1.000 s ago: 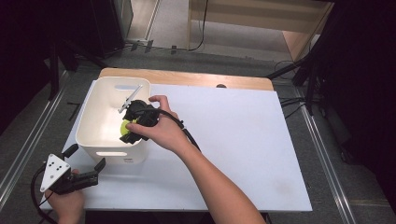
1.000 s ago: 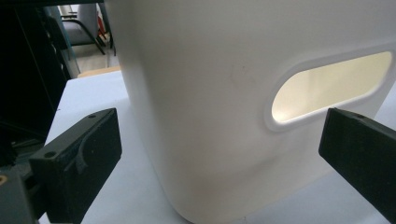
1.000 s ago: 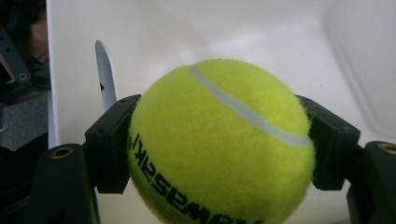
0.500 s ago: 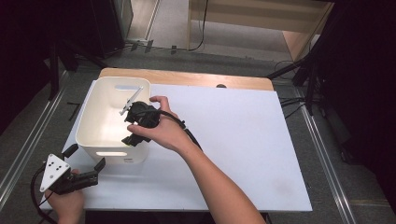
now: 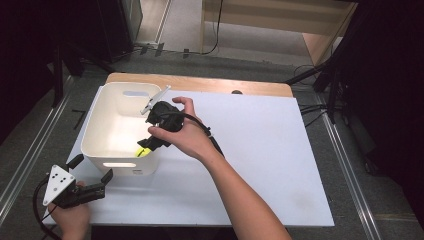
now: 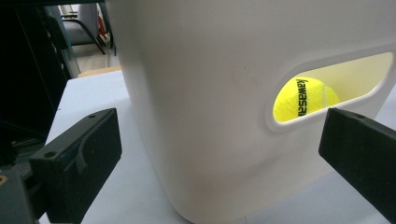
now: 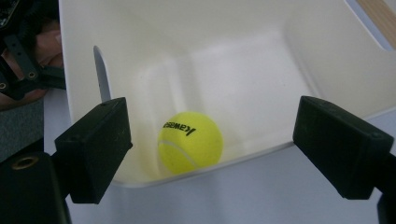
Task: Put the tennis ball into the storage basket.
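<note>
Since the earlier high view, the right gripper (image 5: 150, 145) has lifted a little off the yellow felt tennis ball (image 5: 141, 151), and its jaws have just been opening with nothing left between them. They now stand fairly wide apart; in the right gripper view the ball (image 7: 189, 142) lies free on the floor of the white plastic tub (image 7: 243, 56), lower centre of the frame, below and between the two black jaws but touching neither. By the look of it the ball has been dropped in, and the hand is clearing the rim.

At lower left of the high view, the left gripper (image 5: 90, 175) rests on the white tabletop (image 5: 280, 165), just beside the tub's near wall. Its jaws are wide and hold nothing; they point at the wall, perhaps to steady the tub or simply parked. In the left gripper view the ball (image 6: 303, 98) shows through the tub's slot handle (image 6: 327, 88), right of centre, behind the wall.
</note>
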Demonstrator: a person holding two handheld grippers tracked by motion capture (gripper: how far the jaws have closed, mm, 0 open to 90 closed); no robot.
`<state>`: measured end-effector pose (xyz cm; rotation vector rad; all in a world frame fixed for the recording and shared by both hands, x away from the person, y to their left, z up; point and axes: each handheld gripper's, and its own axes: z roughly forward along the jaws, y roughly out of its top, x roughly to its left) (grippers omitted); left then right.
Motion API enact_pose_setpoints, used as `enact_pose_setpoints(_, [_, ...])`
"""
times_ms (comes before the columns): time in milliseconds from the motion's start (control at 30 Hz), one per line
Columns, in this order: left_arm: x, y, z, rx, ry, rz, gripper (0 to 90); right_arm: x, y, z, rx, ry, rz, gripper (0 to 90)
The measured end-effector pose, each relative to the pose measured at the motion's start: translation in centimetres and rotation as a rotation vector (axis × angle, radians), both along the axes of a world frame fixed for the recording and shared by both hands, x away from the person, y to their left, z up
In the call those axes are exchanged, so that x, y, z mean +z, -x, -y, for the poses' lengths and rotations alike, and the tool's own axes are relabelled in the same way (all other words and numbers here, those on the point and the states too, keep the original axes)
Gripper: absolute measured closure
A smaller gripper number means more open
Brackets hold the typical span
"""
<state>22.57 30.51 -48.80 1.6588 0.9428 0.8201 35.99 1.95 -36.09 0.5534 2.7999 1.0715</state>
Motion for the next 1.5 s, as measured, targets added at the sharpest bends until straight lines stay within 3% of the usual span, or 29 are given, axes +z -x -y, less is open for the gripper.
enact_pose_setpoints(333, [0.0,0.0,0.0,-0.002,0.003,0.005,0.0,0.0,0.2,2.6,-0.044,-0.019,0.019,9.2])
enact_pose_setpoints(400, [0.0,0.0,0.0,-0.002,0.002,0.005,0.0,-0.1,0.3,3.1,-0.056,-0.024,0.009,0.0])
enact_pose_setpoints(500, [0.0,0.0,0.0,-0.002,0.0,0.004,0.0,-0.2,0.5,3.9,-0.059,-0.035,-0.003,0.0])
enact_pose_setpoints(1067, [-0.1,0.0,0.1,-0.002,0.001,0.005,0.0,-1.4,2.3,8.5,-0.168,-0.057,0.038,0.0])
enact_pose_setpoints(1500, [-0.1,0.0,0.1,0.005,-0.004,0.0,0.0,-3.0,3.8,13.1,-0.261,-0.117,0.045,0.0])
